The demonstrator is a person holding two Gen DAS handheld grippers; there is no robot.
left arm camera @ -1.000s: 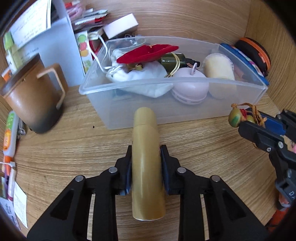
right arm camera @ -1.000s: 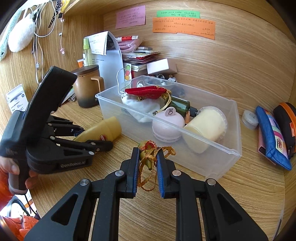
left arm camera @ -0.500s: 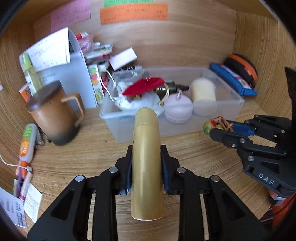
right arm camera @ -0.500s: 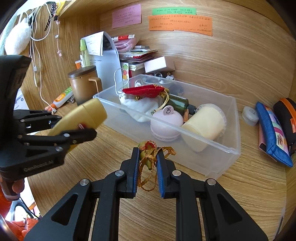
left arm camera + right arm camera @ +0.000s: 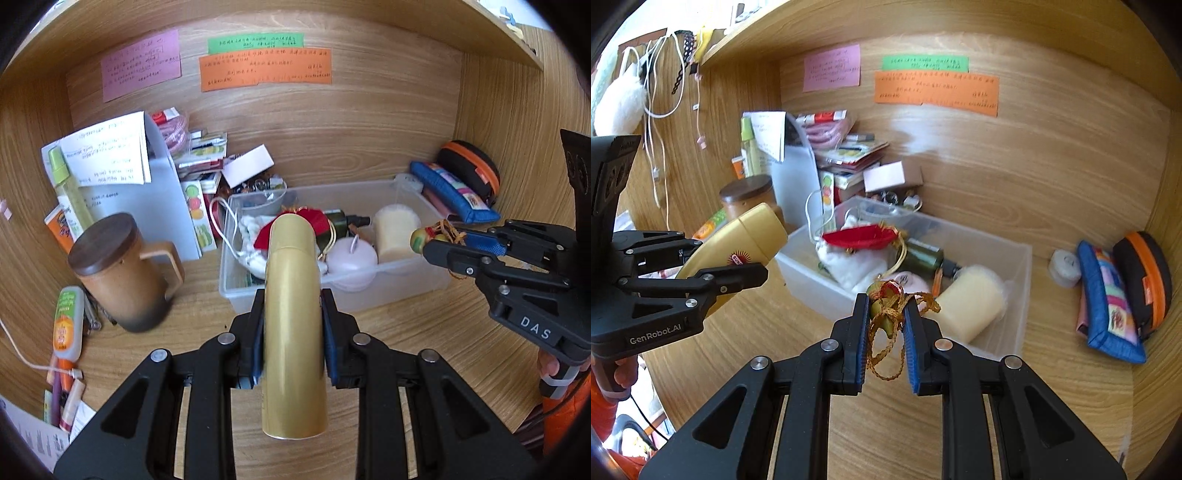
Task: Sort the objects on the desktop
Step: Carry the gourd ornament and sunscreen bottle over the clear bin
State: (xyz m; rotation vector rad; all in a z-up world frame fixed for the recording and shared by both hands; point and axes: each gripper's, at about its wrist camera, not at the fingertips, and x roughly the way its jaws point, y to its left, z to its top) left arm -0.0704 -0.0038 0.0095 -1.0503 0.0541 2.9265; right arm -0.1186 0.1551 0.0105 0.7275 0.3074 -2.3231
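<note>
Jaws of the left gripper (image 5: pixel 291 343) are clenched on a gold bottle (image 5: pixel 293 325), which lies lengthwise between the blue pads with its rounded cap pointing toward the bin (image 5: pixel 406 275). Jaws of the right gripper (image 5: pixel 886 332) are clenched on a small charm (image 5: pixel 886 299), a green and red bead wound with gold cord whose loops hang down between the pads. Both things are held in the air above the desk (image 5: pixel 406 339), just in front of the clear bin. From the left wrist view the bottle's cap covers part of the bin's contents; behind it show a red pouch (image 5: pixel 321 221), a dark green bottle (image 5: pixel 341 221), a pink round case (image 5: pixel 352 253) and a cream cylinder (image 5: pixel 395 232). The same view shows the right gripper from the side at the right edge, the charm at its tips beside the bin's near right corner, and a brown lidded mug (image 5: pixel 118 273) standing left of the bin with tubes and a cable on the desk beyond it. The right wrist view shows what the other hides: a red sunburst label on the bottle's side (image 5: pixel 738 258), a white cloth bundle (image 5: pixel 849 266) under the red pouch, and a small grey round thing (image 5: pixel 1063 267) on the desk between the bin and a blue pencil case (image 5: pixel 1108 295). A black case (image 5: pixel 1145 277) with an orange zip leans against the side wall beside the pencil case. Pink, green and orange notes (image 5: pixel 936 92) are stuck to the back wall in both views.
</note>
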